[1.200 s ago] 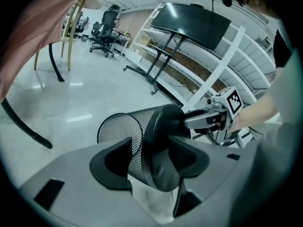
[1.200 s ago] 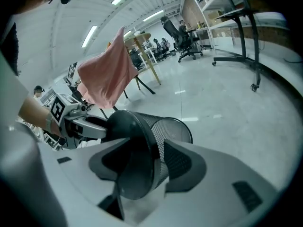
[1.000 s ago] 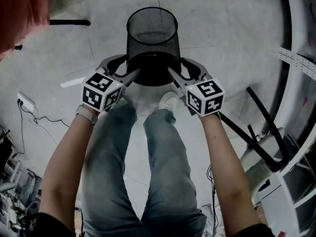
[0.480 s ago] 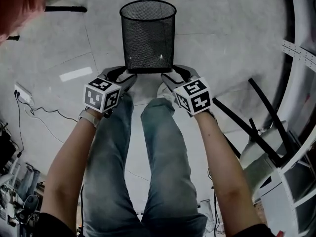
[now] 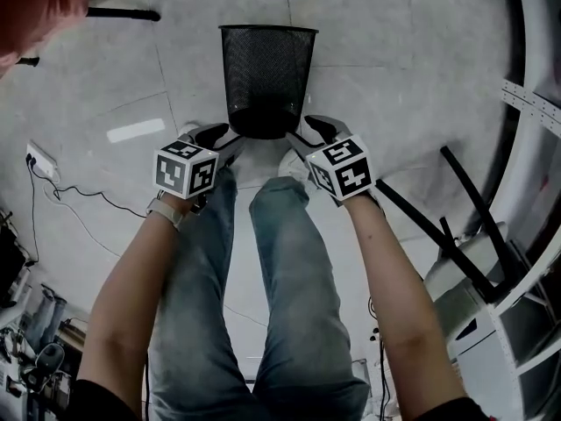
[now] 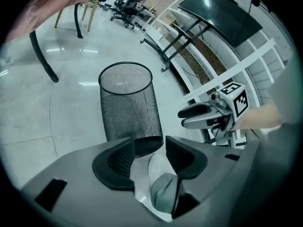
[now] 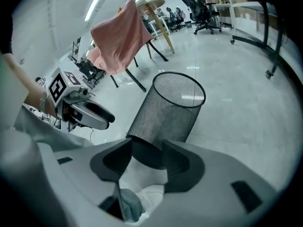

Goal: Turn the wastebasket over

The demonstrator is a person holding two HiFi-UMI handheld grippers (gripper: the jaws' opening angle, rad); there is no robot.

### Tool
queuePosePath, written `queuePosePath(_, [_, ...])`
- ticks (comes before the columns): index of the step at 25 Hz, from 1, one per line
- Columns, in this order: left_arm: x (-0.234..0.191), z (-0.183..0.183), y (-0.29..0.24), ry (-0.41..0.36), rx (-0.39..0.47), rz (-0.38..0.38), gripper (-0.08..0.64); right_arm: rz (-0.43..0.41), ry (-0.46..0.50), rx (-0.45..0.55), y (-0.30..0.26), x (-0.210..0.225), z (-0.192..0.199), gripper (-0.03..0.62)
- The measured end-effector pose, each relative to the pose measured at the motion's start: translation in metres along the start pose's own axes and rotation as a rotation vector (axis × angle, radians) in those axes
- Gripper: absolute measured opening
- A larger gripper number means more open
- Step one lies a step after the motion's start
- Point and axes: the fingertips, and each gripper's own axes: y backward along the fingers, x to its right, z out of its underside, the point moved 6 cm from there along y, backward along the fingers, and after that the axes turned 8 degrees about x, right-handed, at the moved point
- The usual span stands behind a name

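The wastebasket [image 5: 267,77] is a black wire-mesh bin standing upright on the pale floor, mouth up. My left gripper [image 5: 226,139] sits low at the left of its base and my right gripper [image 5: 300,135] at the right of its base. In the left gripper view the jaws [image 6: 149,145] have just been closing; the bin's base [image 6: 128,108] lies just beyond their tips, not pinched. The right gripper [image 7: 147,148] has also just been closing, with the bin [image 7: 165,112] just past its tips. Both gaps show only a white shoe below.
My legs and a white shoe [image 5: 296,163] are right under the grippers. Black chair legs [image 5: 456,226] and a white shelf frame [image 5: 535,103] stand at the right. A power strip with cable [image 5: 39,172] lies at the left. A pink cloth [image 7: 120,37] hangs on a chair beyond.
A second ago the bin showed its open mouth and inside between the two grippers. Now it shows its side, upright on the floor, and both grippers have sunk to its base.
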Motion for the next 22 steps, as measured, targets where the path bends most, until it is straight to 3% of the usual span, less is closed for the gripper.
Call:
queuePosePath(6, [0.008,-0.012,0.014,0.065,0.044,-0.012,0.207,0.003,0.077,0.017,0.011,0.017,-0.041,0.207])
queuePosePath(12, [0.037,-0.017,0.047,0.1,0.101,-0.003,0.207,0.012,0.257,0.028,0.013,0.027,-0.107,0.266])
queuePosePath(18, [0.041,-0.017,0.074,0.132,0.126,0.0,0.207,-0.032,0.466,-0.052,-0.019,0.032,-0.163,0.326])
queuePosePath(22, [0.034,-0.012,0.092,0.187,0.177,-0.003,0.207,-0.105,0.573,-0.175,-0.054,0.03,-0.18,0.358])
